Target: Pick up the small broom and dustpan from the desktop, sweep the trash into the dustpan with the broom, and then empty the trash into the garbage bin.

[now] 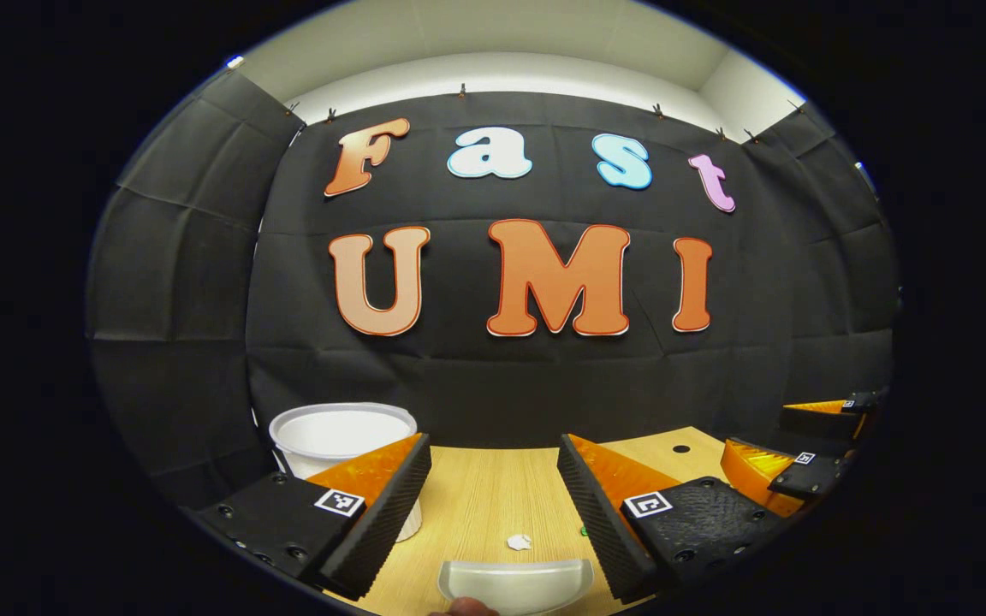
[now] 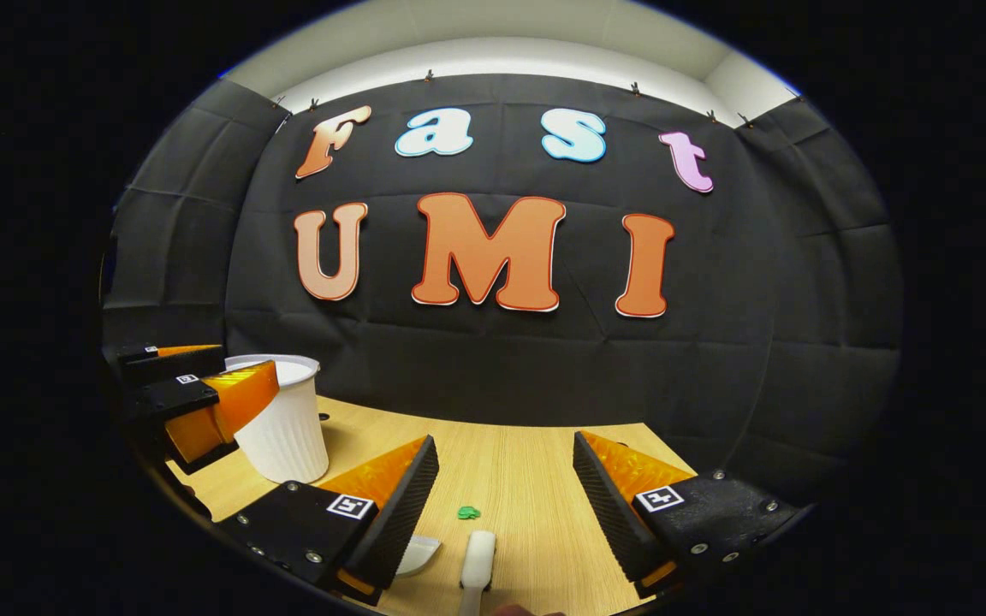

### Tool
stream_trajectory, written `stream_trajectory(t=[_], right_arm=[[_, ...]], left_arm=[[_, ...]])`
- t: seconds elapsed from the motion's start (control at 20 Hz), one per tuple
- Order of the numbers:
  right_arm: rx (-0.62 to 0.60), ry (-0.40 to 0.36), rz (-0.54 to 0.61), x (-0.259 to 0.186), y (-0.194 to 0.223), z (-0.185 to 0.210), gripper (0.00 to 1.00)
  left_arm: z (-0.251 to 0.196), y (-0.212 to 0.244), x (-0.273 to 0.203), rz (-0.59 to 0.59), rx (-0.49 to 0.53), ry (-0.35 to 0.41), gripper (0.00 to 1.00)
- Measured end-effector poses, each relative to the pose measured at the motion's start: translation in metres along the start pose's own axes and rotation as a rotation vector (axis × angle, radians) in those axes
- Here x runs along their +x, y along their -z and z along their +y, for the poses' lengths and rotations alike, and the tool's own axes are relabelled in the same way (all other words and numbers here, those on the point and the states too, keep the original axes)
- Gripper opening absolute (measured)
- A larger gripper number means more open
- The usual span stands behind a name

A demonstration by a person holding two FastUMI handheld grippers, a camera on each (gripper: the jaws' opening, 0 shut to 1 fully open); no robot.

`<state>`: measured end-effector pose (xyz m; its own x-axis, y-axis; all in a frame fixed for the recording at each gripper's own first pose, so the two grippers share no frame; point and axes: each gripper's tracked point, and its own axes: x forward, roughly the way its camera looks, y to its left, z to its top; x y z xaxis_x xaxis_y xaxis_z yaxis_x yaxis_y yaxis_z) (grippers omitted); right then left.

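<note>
On the wooden desktop point(image 2: 527, 479), both tongs, left gripper point(image 1: 493, 505) and right gripper point(image 2: 506, 505), hang wide, holding nothing; next, grab the white plastic dustpan point(image 1: 514, 582) and white broom handle point(image 2: 478, 560).

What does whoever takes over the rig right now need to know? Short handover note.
Left gripper: jaws open, empty, above the dustpan.
Right gripper: jaws open, empty, above the broom.
Both tools lie on the desktop. White scrap just beyond the dustpan; green scrap just beyond the broom.
White garbage bin upright at far left of the desk.
Done: nothing yet.
Left: grasp both tools, sweep the scraps in, empty into the bin.
</note>
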<state>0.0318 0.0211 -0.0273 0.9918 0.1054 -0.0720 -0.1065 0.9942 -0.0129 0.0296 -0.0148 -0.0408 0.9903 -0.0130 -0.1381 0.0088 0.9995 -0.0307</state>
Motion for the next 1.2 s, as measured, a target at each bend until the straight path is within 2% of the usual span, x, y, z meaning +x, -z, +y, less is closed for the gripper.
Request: stream_trajectory(t=[0.3, 0.85, 1.0, 1.2], right_arm=[[-0.010, -0.005, 0.039, 0.000, 0.012, 0.001, 0.95], [-0.021, -0.012, 0.237, 0.005, 0.067, 0.007, 0.95], [-0.029, -0.021, 0.312, 0.006, 0.090, 0.011, 0.95], [-0.023, -0.051, 0.484, 0.002, 0.139, 0.021, 0.96]], left_arm=[[-0.011, 0.017, 0.001, 0.051, 0.009, 0.032, 0.94], [-0.023, 0.082, 0.004, 0.256, 0.020, 0.083, 0.94], [-0.027, 0.108, 0.001, 0.335, 0.012, 0.097, 0.94], [-0.028, 0.152, -0.002, 0.503, -0.022, 0.107, 0.94]])
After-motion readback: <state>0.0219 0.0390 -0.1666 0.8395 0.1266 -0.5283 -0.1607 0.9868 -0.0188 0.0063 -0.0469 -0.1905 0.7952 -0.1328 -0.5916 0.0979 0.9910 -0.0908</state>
